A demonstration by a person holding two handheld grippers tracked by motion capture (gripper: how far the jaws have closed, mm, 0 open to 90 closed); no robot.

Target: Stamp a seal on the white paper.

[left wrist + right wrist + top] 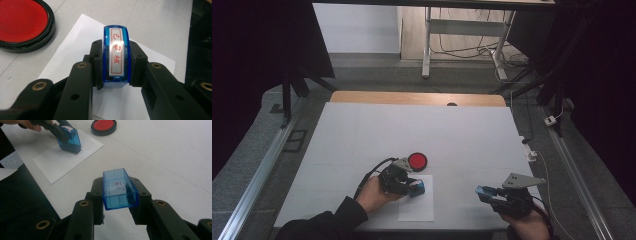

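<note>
Your translucent blue plastic stamp (116,56) stands pressed on the white paper sheet (75,37).
Its top label carries red characters; your left gripper (116,65) clamps it, your right gripper (120,192) grips its clear blue cap (119,188), red ink pad (21,21) nearby.

The stamp (116,56) is see-through blue with a white label on top, red border and red characters on it. Upper left of the left gripper view there's the ink pad (23,22), bright red inside a glossy black rim. The sheet of paper (417,206) is plain white on a pale grey-white table (362,135). The stamp cap (119,190) is the same clear blue with faint red smudges inside. Both sets of jaws are black with brass-coloured rivets.
</note>
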